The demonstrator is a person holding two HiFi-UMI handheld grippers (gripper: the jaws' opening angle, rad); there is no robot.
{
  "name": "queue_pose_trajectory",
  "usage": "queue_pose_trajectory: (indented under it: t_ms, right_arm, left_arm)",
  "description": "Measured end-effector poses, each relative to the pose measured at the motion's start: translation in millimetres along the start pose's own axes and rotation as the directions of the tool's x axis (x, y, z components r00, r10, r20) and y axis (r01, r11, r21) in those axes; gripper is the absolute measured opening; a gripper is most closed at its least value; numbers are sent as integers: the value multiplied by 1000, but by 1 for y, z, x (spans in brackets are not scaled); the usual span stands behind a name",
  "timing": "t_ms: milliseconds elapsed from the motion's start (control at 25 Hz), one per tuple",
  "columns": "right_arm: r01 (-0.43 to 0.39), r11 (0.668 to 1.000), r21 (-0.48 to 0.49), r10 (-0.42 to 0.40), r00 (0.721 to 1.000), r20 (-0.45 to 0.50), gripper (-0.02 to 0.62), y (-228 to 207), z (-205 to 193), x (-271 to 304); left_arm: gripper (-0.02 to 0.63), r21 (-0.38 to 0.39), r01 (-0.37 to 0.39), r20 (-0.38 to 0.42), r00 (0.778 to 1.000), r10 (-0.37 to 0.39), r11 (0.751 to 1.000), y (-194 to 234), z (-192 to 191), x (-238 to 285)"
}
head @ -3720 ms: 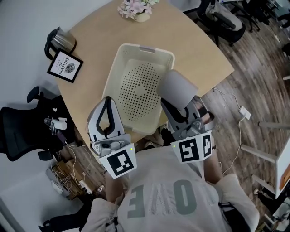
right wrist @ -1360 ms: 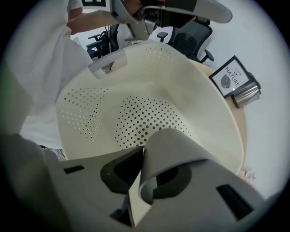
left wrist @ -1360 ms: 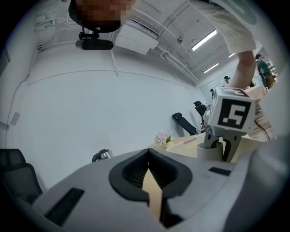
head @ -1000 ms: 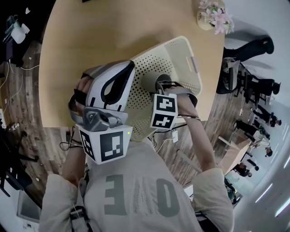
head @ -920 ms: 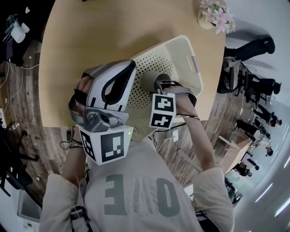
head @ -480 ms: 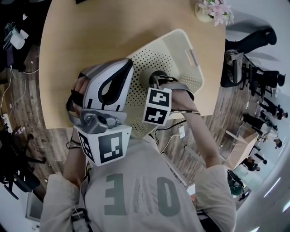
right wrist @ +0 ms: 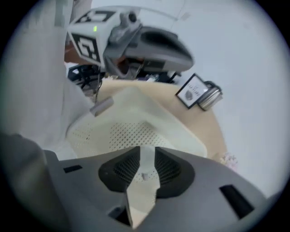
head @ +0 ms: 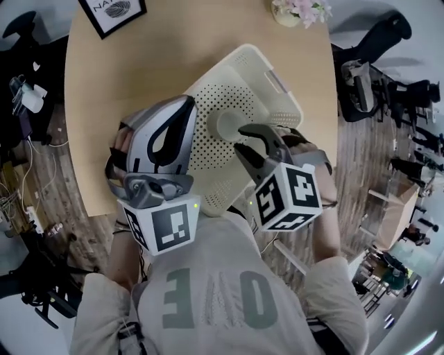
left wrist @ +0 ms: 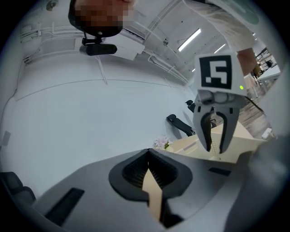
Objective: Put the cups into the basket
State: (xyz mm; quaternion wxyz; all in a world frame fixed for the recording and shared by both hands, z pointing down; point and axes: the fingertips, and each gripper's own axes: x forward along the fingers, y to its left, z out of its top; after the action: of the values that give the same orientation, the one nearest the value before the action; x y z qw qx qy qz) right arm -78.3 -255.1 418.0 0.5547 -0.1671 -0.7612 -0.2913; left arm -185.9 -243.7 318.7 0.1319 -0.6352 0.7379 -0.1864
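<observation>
A cream perforated basket (head: 277, 93) stands on the round wooden table (head: 139, 62). One grey cup (head: 225, 126) rests inside it, apart from both grippers. My right gripper (head: 240, 138) hovers over the basket's near right side, just short of the cup; its black jaws stand apart and are closing, with nothing between them. The left gripper view shows it from the front (left wrist: 216, 147). My left gripper (head: 187, 104) sits over the basket's left rim, jaws meeting at the tip and empty (left wrist: 148, 154). The right gripper view looks down into the basket (right wrist: 136, 131).
A framed picture (head: 111, 12) lies at the table's far edge, with a metal kettle (right wrist: 210, 97) beside it. A flower pot (head: 298, 10) stands at the far right. Office chairs (head: 361, 76) ring the table. The table's near edge runs just under my grippers.
The right gripper has let go of the grey cup, left it in the basket and drawn back toward me with its jaws apart. The left gripper has barely moved.
</observation>
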Motion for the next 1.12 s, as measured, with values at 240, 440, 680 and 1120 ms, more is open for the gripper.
queue_pose_trajectory:
  t_ms: [240, 440, 680, 1120]
  right_arm:
    - [421, 780, 463, -602, 706, 372, -2, -70, 29, -102]
    - [334, 555, 762, -794, 485, 366, -2, -67, 13, -134]
    - [395, 560, 728, -791, 517, 328, -2, -62, 0, -129]
    - [415, 577, 704, -792, 494, 358, -2, -65, 2, -139]
  left_arm:
    - [9, -64, 30, 17, 999, -29, 997, 14, 31, 10]
    - [9, -197, 69, 74, 996, -55, 978, -6, 73, 14]
    - [9, -69, 104, 92, 991, -97, 992, -23, 94, 20]
    - [9, -66, 67, 65, 996, -63, 996, -20, 94, 16]
